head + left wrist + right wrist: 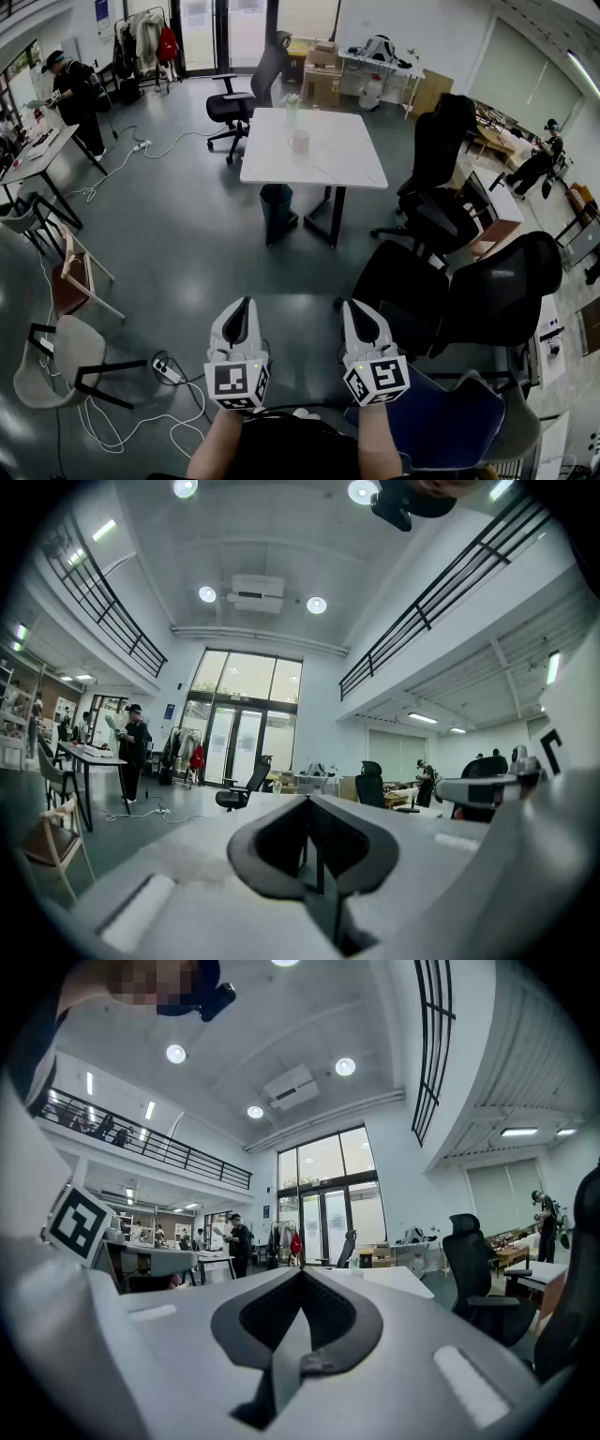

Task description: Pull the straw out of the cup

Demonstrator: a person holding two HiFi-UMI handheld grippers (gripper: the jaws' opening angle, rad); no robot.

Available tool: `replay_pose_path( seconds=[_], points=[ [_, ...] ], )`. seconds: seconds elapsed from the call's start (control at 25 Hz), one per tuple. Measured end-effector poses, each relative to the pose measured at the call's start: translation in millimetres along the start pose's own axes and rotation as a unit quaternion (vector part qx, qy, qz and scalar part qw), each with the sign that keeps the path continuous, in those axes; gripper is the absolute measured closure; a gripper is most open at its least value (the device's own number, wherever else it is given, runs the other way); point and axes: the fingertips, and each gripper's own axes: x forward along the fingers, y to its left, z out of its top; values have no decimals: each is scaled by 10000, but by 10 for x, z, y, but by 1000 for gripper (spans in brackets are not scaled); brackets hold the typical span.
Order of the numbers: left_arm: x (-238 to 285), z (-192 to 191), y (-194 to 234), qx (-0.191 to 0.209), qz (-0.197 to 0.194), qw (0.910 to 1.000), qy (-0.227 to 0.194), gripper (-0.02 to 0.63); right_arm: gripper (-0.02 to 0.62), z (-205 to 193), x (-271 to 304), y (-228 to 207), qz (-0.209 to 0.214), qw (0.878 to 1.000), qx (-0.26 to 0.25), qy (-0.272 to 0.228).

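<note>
Facing the distant white table (328, 161), left gripper (246, 304) and right gripper (352, 307), both marker-tagged, were held with jaws pressed together, empty.

Glossy grey floor (187, 244), white table (347, 164), black office chairs (497, 291) (tall glazed doors (211, 33) behind)

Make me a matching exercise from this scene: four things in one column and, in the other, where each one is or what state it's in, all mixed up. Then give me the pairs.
Things
1. cup
2. white power strip
3. blue chair
4. right tool

Places or states
A. on the floor, left of the left tool in the head view
B. on the white table
C. shut, with nothing between its jaws
D. low at the right of the head view, beside the person's right arm

Pairs: 1-B, 2-A, 3-D, 4-C
</note>
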Motion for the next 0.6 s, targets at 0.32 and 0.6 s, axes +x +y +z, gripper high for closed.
replay_pose_path(
  seconds=[0.32, 0.6],
  points=[
    [-13, -2, 86, -63, -135, 9999, 48, 604, 595, -7, 139, 169, -93, 9998, 167, -35],
    [-6, -4, 254, -95, -360, 9993, 18, 605, 595, -57, 355, 480, -40, 9999, 89, 25]
  ],
)
